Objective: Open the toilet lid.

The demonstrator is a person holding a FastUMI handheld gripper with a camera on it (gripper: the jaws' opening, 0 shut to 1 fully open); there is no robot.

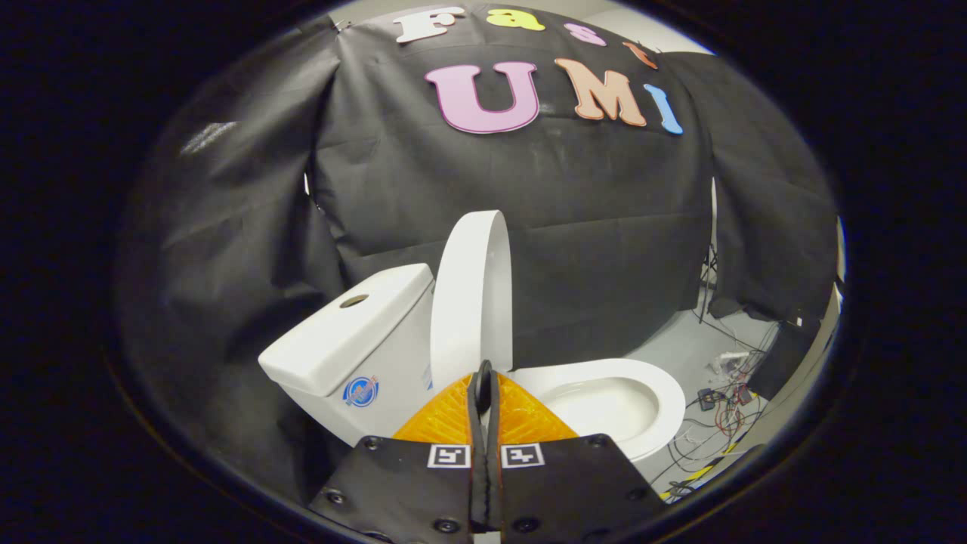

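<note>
White glossy lid (472, 295) stands upright against the tank (355, 332), seen edge-on.

Smooth ceramic toilet: boxy tank on the left with a round flush button (353, 301) on top and a small blue round sticker (361, 391) on its side, too small to read; oval seat (650, 385) and bowl on the right. Gripper (483, 381) points at the lid's base, fingers pressed together with nothing between them. Cables (721, 408) lie tangled on the grey floor (672, 344) far right.
</note>
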